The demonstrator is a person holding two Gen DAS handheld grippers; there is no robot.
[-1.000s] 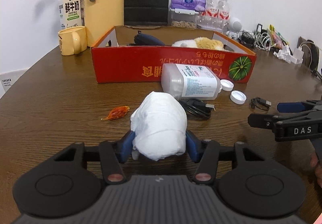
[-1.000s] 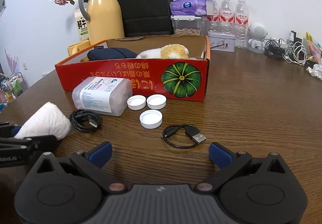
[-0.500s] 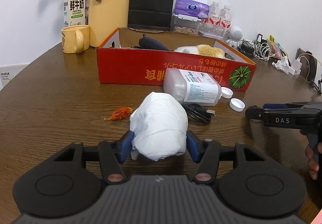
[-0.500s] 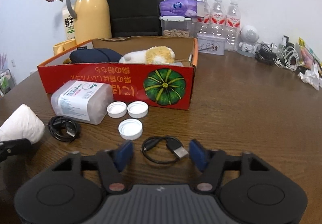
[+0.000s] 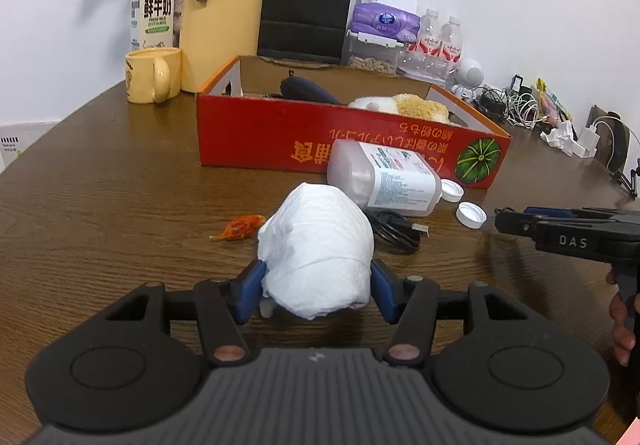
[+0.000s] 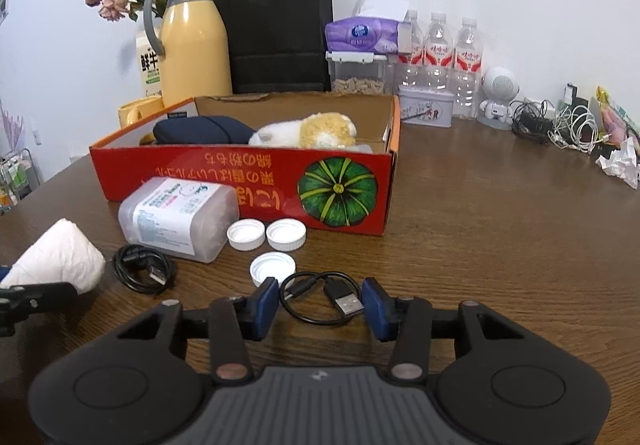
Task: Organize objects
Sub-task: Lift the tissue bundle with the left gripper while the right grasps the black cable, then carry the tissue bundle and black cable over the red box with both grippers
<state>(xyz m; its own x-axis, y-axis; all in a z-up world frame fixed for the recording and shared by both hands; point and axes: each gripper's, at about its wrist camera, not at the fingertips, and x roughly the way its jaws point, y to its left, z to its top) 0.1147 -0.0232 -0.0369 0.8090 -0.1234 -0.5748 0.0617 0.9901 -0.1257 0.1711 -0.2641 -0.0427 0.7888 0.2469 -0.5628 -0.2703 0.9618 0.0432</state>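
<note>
- Jaws first, on my left: my left gripper (image 5: 316,287) is clamped about halfway on the white paper bundle (image 5: 316,255), pads pressing both its flanks; its long axis runs straight ahead, toward the red box (image 5: 304,143).
- Between my hands, a second coiled black cable (image 6: 140,269) and the clear plastic bottle (image 6: 178,219) lie just before the box's front wall.
- My right gripper (image 6: 320,305) is closing around the short USB cable (image 6: 320,295), which lies flat on the table (image 6: 500,245) between the pads, plug toward the right pad; no squeeze yet.
- The box sits ahead and left of this cable, and my right hand is plainly nearer it.
</note>
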